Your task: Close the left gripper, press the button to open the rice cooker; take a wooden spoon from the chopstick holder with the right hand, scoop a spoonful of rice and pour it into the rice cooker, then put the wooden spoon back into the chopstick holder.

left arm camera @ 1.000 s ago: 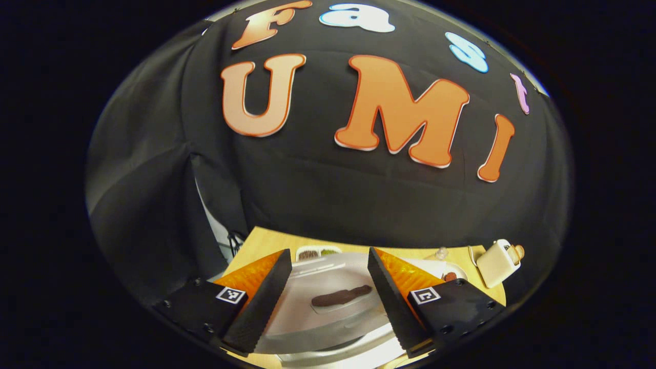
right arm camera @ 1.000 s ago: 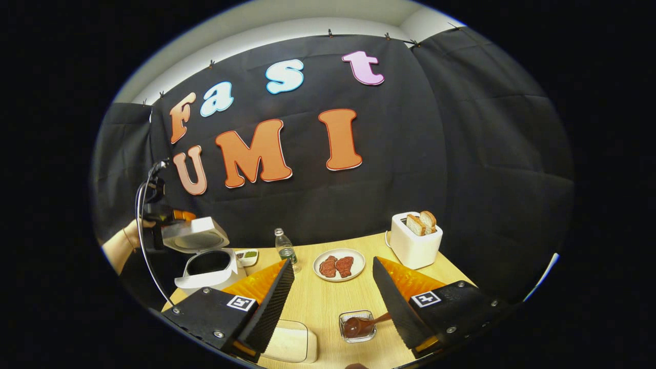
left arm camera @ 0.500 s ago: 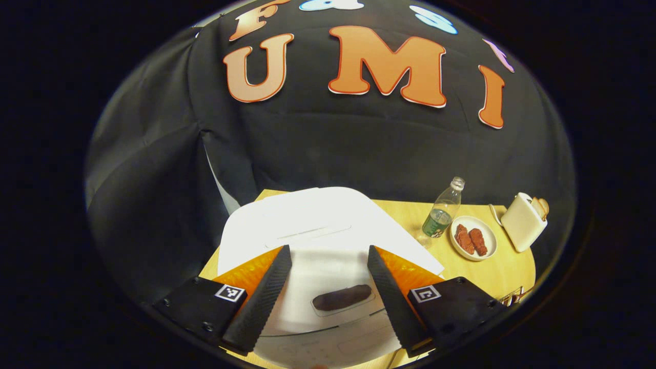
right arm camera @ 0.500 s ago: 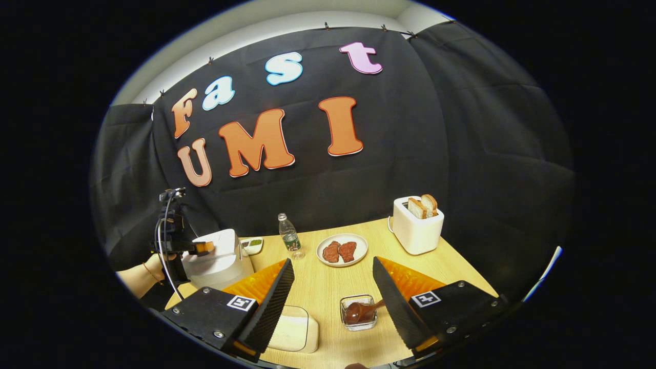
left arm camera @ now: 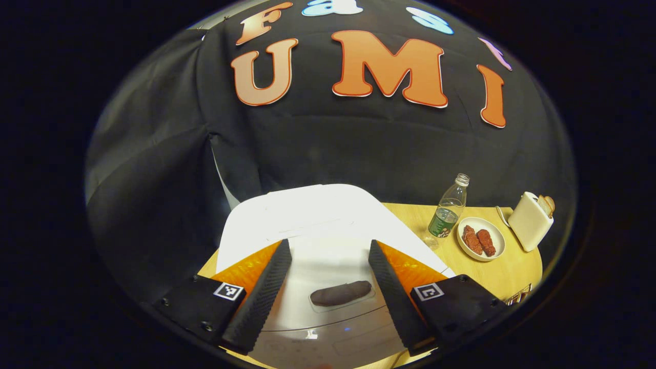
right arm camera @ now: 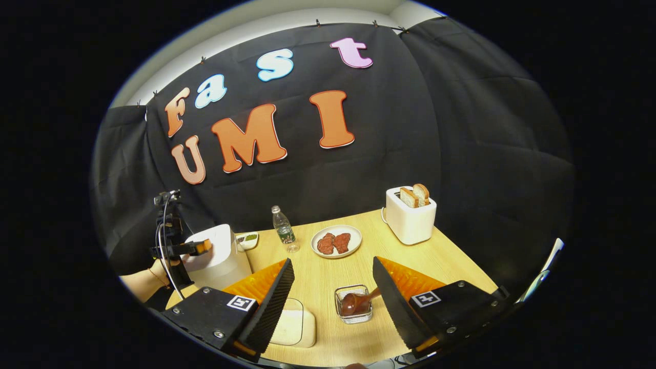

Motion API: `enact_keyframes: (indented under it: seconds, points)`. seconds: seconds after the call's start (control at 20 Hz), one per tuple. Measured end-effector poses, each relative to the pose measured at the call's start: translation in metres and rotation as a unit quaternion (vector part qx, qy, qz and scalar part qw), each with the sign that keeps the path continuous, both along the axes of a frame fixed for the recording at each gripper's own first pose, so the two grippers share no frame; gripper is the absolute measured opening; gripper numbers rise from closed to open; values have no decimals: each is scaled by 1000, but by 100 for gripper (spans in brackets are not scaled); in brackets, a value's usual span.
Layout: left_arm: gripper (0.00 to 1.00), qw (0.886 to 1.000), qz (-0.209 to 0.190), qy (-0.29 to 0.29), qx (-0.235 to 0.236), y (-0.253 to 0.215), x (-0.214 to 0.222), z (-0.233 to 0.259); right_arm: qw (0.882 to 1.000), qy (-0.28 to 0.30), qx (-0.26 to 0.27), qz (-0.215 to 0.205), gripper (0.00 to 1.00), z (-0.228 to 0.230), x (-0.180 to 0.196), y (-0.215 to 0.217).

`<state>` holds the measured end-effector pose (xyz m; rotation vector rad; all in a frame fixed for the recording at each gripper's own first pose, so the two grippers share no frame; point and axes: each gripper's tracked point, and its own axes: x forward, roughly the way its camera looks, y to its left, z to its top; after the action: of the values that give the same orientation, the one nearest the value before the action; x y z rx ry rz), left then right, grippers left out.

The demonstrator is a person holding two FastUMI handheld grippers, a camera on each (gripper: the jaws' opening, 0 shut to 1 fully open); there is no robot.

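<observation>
**Both claws wide over a closed rice cooker**

Left claw (left arm camera: 328, 292) spread wide, gripping nothing, poised just above the rice cooker (left arm camera: 328, 225); seen again in the right gripper view at the far left (right arm camera: 197, 248), with a hand (right arm camera: 154, 271) partly cut off behind it. Right claw (right arm camera: 333, 300) likewise wide and holding nothing, above the table (right arm camera: 456, 256).

Rice cooker white, lid down, at the table's left end (right arm camera: 215, 259); lower front cut off by the edge of the left gripper view. Dark oblong button (left arm camera: 341, 293) on the lid between the left claw's fingers; impossible to tell whether touched. Faint panel markings below it, too blurred to make out.

Toaster (right arm camera: 410, 218) at the back right, two bread slices standing in it. Plate (right arm camera: 335, 241) with two reddish pieces beside a bottle (right arm camera: 283, 230). Pale lidded container (right arm camera: 289, 328) half hidden behind a finger of the right claw. Small clear holder (right arm camera: 353, 305) with the wooden spoon (right arm camera: 353, 303) bowl-up inside, handle running behind the other finger. Tiny dish (right arm camera: 248, 239) behind the cooker, contents unclear.
</observation>
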<state>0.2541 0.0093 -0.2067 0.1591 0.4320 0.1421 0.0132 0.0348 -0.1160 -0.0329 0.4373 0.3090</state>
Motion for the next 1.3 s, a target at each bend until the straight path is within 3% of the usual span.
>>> enact_keyframes:
  seconds: [0.3,0.45,0.75,0.95,1.3]
  points:
    - [100,999,-20,21,25,-2,-21,15,1000,-29,5,-5,95,27,9,1]
    - [100,1000,-27,10,9,-3,-32,45,999,-52,0,0,95,47,18,6]
    - [100,994,-29,-104,18,6,-67,184,994,-107,-6,0,95,102,35,16]
    - [100,986,-25,-165,6,7,-128,271,990,-136,-20,-7,94,136,41,20]
    - [100,972,-24,-233,17,21,-203,346,983,-180,-20,-20,95,179,43,18]
